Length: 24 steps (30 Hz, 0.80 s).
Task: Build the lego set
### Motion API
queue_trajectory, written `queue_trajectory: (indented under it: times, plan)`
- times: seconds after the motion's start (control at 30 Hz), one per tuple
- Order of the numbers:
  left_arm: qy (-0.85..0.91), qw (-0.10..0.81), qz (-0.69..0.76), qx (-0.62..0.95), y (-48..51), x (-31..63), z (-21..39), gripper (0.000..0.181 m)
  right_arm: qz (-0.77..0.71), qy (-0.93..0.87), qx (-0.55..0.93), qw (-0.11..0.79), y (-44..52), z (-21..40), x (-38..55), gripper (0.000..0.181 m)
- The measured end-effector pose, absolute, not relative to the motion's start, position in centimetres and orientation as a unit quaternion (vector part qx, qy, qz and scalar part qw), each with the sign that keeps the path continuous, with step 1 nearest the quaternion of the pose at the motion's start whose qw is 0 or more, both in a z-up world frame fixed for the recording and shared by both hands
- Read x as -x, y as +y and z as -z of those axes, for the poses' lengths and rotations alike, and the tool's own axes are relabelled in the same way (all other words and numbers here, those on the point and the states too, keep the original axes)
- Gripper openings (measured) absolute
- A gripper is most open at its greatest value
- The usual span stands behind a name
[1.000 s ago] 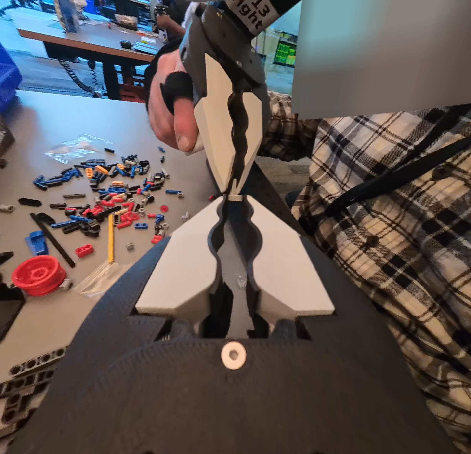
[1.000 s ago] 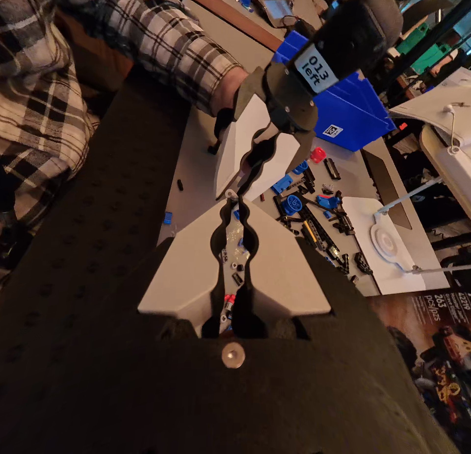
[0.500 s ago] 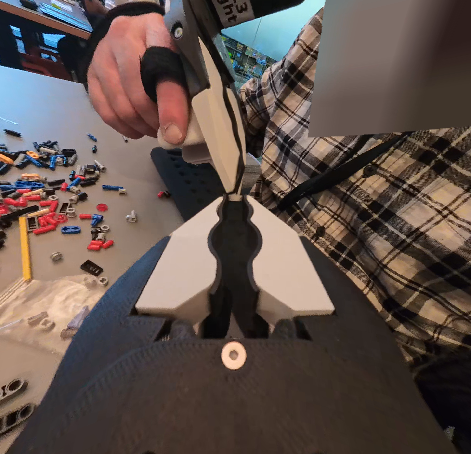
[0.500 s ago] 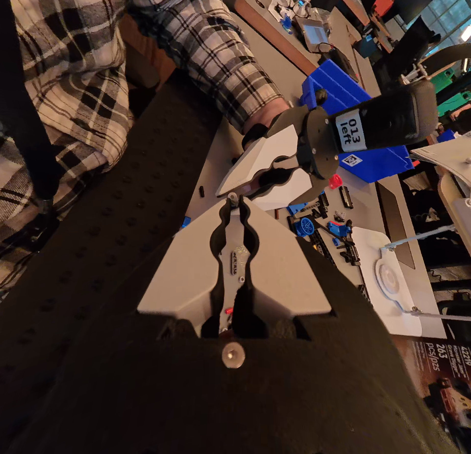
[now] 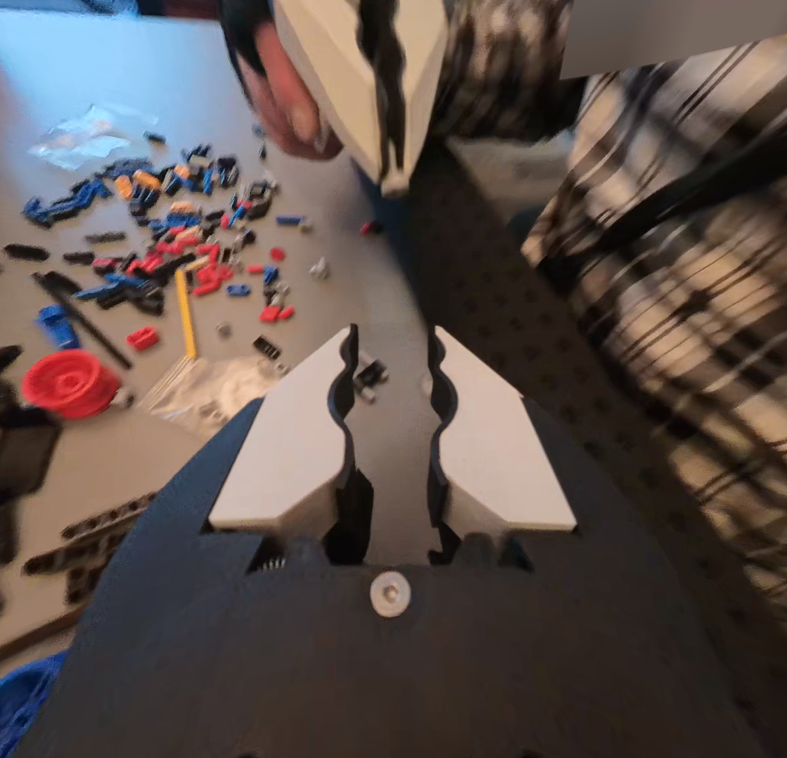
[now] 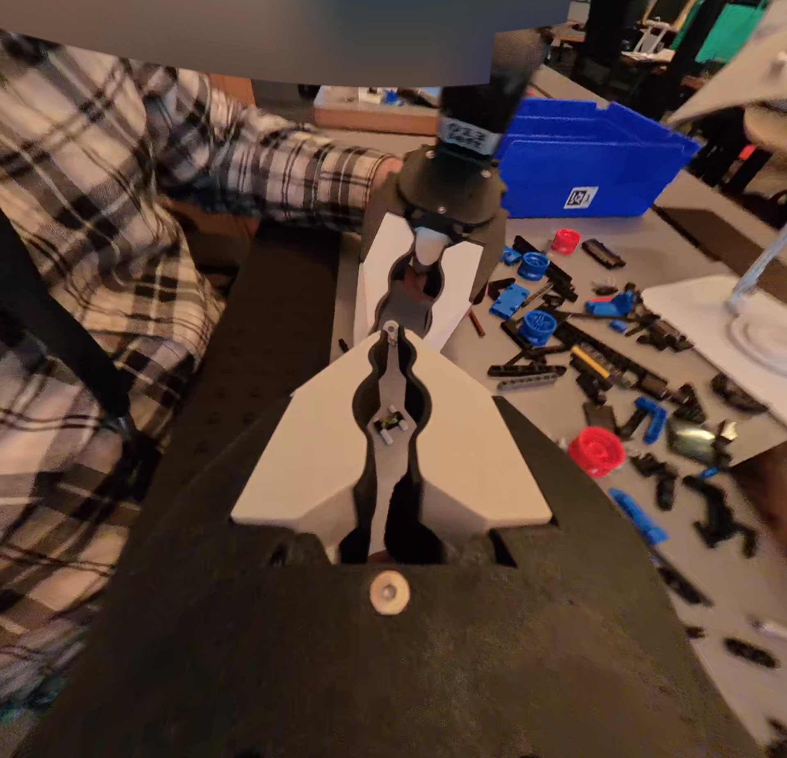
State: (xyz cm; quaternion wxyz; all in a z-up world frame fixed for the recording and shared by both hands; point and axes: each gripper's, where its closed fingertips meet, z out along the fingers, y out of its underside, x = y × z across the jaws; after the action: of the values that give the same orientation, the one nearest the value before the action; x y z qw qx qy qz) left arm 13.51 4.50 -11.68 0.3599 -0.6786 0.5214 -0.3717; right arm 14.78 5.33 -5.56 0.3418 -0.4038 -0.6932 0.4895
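Right tongs (image 6: pixel 391 333) pinching grey pin (image 6: pixel 390 328), left tongs (image 5: pixel 394 333) parted

In my left wrist view, the left gripper (image 5: pixel 394 341) fills the lower centre, its fingers spread over the table (image 5: pixel 127 460). The right gripper (image 5: pixel 394 175) hangs at upper centre, pinching what I take to be a small peg (image 5: pixel 392 186); the blur is heavy. Loose lego pieces (image 5: pixel 170 243) scatter across the left, a wheel hub (image 5: pixel 68 384) at far left. In my right wrist view, a bin (image 6: pixel 596 162) sits upper right behind more lego parts (image 6: pixel 596 354), the person's sleeve (image 6: pixel 277 171) at upper left.
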Motion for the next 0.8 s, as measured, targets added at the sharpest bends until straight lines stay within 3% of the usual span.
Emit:
queue_trajectory:
  times: [0.3,0.47,0.57,0.8]
  plan:
    - [0.629,0.326,0.172,0.685,6.0,-12.4,17.1,0.029,-0.658,-0.535,0.437,0.299,7.3,3.5,-17.0,0.003]
    - [0.642,0.317,0.168,0.678,6.0,-12.8,17.2,0.025,-0.733,-0.459,0.402,0.301,8.6,0.7,-18.7,0.003]
    - [0.634,0.310,0.179,0.685,5.8,-13.0,17.4,0.011,-0.756,-0.441,0.380,0.299,8.8,-0.1,-19.4,0.004]
    - [0.581,0.301,0.199,0.730,5.5,-14.3,17.4,0.016,-0.783,-0.414,0.355,0.299,9.3,-1.1,-20.5,0.003]
